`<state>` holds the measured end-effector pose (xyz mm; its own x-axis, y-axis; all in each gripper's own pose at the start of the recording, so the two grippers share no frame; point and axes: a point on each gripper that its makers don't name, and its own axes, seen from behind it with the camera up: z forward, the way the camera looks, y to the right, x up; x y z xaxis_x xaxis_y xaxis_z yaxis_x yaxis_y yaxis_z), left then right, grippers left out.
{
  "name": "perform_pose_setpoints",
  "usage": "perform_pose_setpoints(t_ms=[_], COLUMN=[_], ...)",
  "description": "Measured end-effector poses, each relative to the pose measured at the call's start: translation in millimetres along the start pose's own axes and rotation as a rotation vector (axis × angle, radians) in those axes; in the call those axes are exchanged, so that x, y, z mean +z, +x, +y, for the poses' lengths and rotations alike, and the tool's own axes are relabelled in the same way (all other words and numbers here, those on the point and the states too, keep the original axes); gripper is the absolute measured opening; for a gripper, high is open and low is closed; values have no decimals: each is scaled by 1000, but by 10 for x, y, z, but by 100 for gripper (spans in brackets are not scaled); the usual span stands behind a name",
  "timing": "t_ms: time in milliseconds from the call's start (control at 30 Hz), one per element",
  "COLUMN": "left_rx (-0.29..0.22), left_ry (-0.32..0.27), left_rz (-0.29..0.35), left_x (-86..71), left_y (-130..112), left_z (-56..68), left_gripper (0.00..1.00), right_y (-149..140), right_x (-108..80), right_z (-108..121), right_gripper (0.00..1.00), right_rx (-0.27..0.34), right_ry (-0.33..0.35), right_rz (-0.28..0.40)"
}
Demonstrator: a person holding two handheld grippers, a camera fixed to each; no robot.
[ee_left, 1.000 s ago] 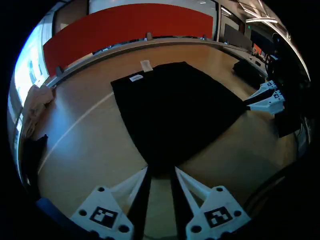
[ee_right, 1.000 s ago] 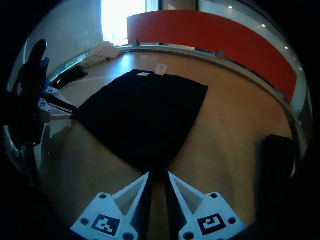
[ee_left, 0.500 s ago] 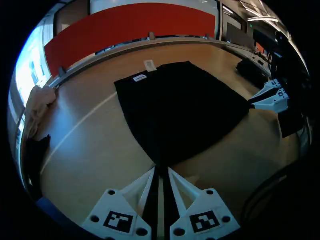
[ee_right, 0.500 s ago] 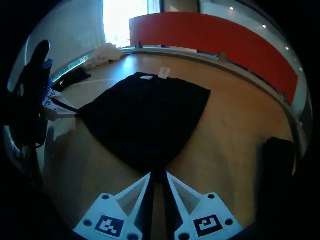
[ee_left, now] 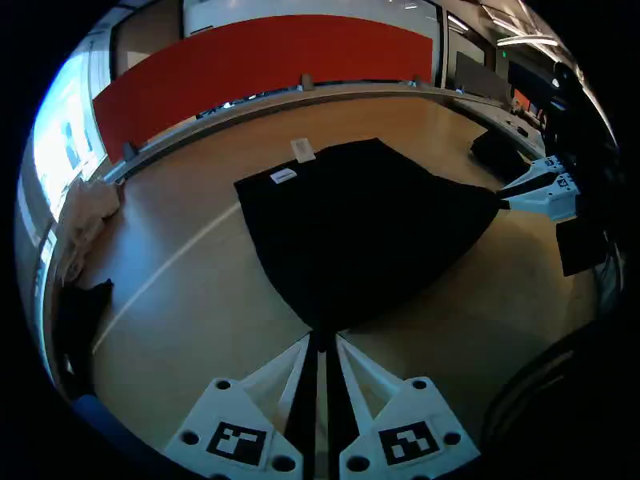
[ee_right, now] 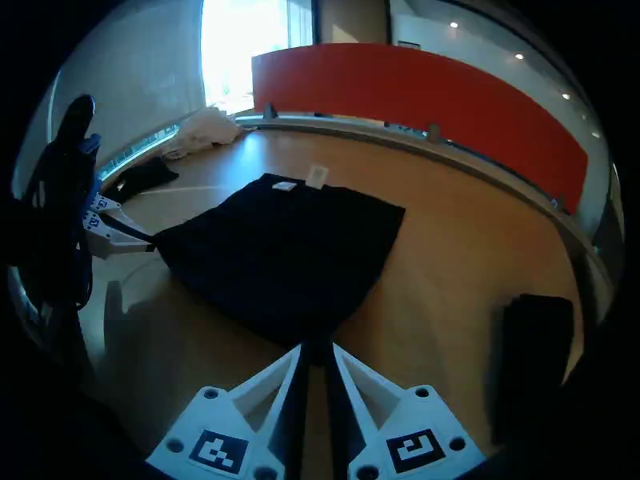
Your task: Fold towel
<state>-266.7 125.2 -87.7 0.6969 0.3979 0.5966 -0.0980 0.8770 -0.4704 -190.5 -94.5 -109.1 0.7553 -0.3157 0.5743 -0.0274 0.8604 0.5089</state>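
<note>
Wooden tabletop (ee_left: 176,304) carries the black towel (ee_left: 360,224), my left claw (ee_left: 322,346) and right claw (ee_right: 316,352) each pinching a near corner, and I judge a shallow bite could let either corner slip when lifted.

Plain black towel (ee_left: 360,224), no pattern; two small white tags (ee_left: 282,176) at its far edge. Table (ee_left: 184,320): warm tan wood w/ one thin pale line (ee_left: 172,268) across it. White left gripper (ee_left: 320,340), black inner pads, blk-&-wht square markers (ee_left: 238,442) on the bases. Right gripper (ee_right: 318,348): same white, blk pads, b&w markers. Partition (ee_left: 264,60) behind table: solid red, grey rail under it. Cloth heap (ee_left: 84,212) at table edge: pale cream. Dark item (ee_left: 80,312) near it: black. In right gripper view, a black block (ee_right: 532,352) on the tan wood; blue patches on the far handle (ee_right: 84,148).
</note>
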Motion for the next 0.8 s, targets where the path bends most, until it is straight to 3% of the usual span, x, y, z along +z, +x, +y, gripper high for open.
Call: perform_pose_setpoints(t_ms=[800], left_rx=[-1], left_ry=[2], left_rz=[26], left_x=[-706], left_y=[430], left_z=[76], left_gripper=[7], right_y=[664], right_x=[-660], right_z=[-88], right_gripper=[13], right_rx=[-2], right_ry=[-20], right_rz=[106])
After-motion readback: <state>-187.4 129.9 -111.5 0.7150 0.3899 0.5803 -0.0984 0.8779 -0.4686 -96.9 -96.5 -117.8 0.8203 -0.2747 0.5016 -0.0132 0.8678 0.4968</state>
